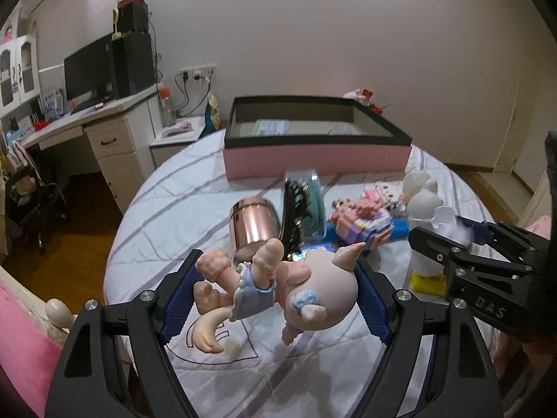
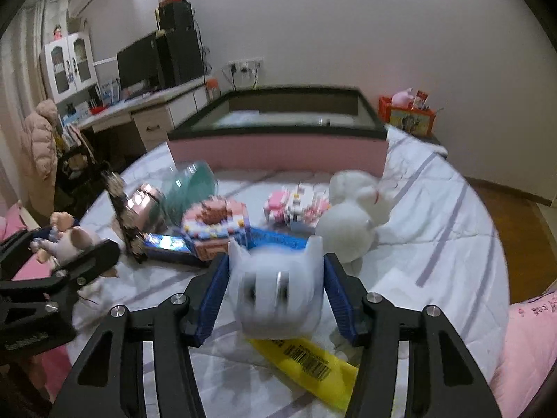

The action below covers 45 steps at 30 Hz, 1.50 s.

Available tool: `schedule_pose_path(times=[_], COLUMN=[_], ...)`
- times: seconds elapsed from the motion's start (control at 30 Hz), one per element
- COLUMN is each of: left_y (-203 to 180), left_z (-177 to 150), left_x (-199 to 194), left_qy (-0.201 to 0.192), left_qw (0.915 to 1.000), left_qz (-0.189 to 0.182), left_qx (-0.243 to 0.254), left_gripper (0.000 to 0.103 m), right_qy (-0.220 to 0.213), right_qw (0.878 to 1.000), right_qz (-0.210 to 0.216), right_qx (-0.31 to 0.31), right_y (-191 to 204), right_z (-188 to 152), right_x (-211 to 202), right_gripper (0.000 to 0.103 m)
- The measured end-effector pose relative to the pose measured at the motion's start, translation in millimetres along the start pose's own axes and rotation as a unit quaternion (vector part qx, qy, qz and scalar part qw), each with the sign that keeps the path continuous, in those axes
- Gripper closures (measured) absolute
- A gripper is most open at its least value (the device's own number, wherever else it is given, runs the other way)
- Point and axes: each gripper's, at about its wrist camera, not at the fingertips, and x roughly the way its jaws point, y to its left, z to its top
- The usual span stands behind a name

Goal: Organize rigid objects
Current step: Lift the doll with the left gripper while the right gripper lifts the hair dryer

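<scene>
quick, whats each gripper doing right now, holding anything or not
Left gripper: closed on the pink doll figure, lifted off the bedspread.
Right gripper: fingers closed against the white cat-eared toy.

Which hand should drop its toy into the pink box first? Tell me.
Probably left: the left gripper already grips the pig figurine clear of the bed, facing the box.

Looking forward and down along each tongs, close over the bed [image 1: 146,209]; both sharing the pink box [image 1: 313,160] mid-frame.
</scene>
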Motion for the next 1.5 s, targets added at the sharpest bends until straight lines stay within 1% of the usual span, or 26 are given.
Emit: schedule_pose_path(times=[0.13, 0.23, 0.27, 0.3, 0.4, 0.47, 0.57, 0.63, 0.67, 0.77, 0.8, 0.83, 1.0, 1.1, 1.23, 1.43, 1.5], left_y=[-8, -12, -12, -13, -13, -13, -13, -12, -13, -13, -13, -13, -11, -9, -7, -4, -3], left_z=[4, 3, 2, 1, -1, -2, -1, 0, 0, 1, 1, 2, 1, 1, 3, 8, 9], left_x=[-8, -12, -12, -12, -10, -8, -4, 0, 1, 5, 7, 9, 17, 17, 13, -6, -10], left_qy=[-0.012, -0.012, -0.012, -0.009, -0.003, -0.001, 0.002, 0.006, 0.007, 0.010, 0.012, 0.013, 0.020, 0.019, 0.015, -0.013, -0.017], left_qw=[0.9999, 0.9999, 0.9999, 0.9999, 0.9999, 0.9999, 0.9999, 0.9999, 0.9999, 0.9998, 0.9998, 0.9998, 0.9997, 0.9998, 0.9998, 0.9998, 0.9998], left_qz=[-0.001, 0.000, 0.001, 0.000, 0.003, 0.004, 0.004, 0.004, 0.003, 0.002, 0.002, 0.003, 0.003, 0.003, 0.007, 0.009, 0.008], left_qx=[0.006, 0.011, 0.012, 0.012, 0.014, 0.013, 0.011, 0.011, 0.012, 0.014, 0.015, 0.015, 0.012, 0.010, 0.010, 0.013, 0.008], left_gripper=[0.021, 0.021, 0.021, 0.021, 0.021, 0.021, 0.021, 0.021, 0.021, 0.021, 0.021, 0.021, 0.021, 0.021, 0.021, 0.021, 0.021], right_qy=[-0.014, -0.008, 0.003, 0.005, 0.018, 0.012, 0.014, 0.022, 0.030, 0.033, 0.041, 0.050, 0.061, 0.055, 0.024, -0.018, -0.021], right_qw=[1.000, 1.000, 1.000, 1.000, 0.999, 0.999, 0.999, 0.999, 0.998, 0.998, 0.998, 0.998, 0.998, 0.998, 0.999, 1.000, 1.000], right_qz=[0.001, 0.000, 0.000, 0.005, 0.030, 0.030, 0.031, 0.033, 0.034, 0.037, 0.036, 0.031, 0.022, 0.021, 0.016, 0.010, 0.008], right_qx=[-0.004, -0.001, 0.000, 0.006, 0.021, 0.024, 0.031, 0.031, 0.031, 0.034, 0.031, 0.028, 0.017, 0.016, 0.014, 0.009, 0.008], right_y=[2, 1, 0, -1, -6, -6, -8, -7, -6, -3, -1, 0, 5, 5, 9, 15, 16], right_z=[3, 1, -2, -4, -12, -10, -4, -1, 0, 1, 1, 1, 4, 3, 4, 10, 12], right_x=[-13, -12, -8, -5, 7, 8, 15, 22, 27, 35, 39, 44, 50, 47, 30, -5, -11], right_gripper=[0.049, 0.050, 0.051, 0.053, 0.053, 0.053, 0.051, 0.044, 0.043, 0.042, 0.042, 0.042, 0.042, 0.042, 0.042, 0.042, 0.042])
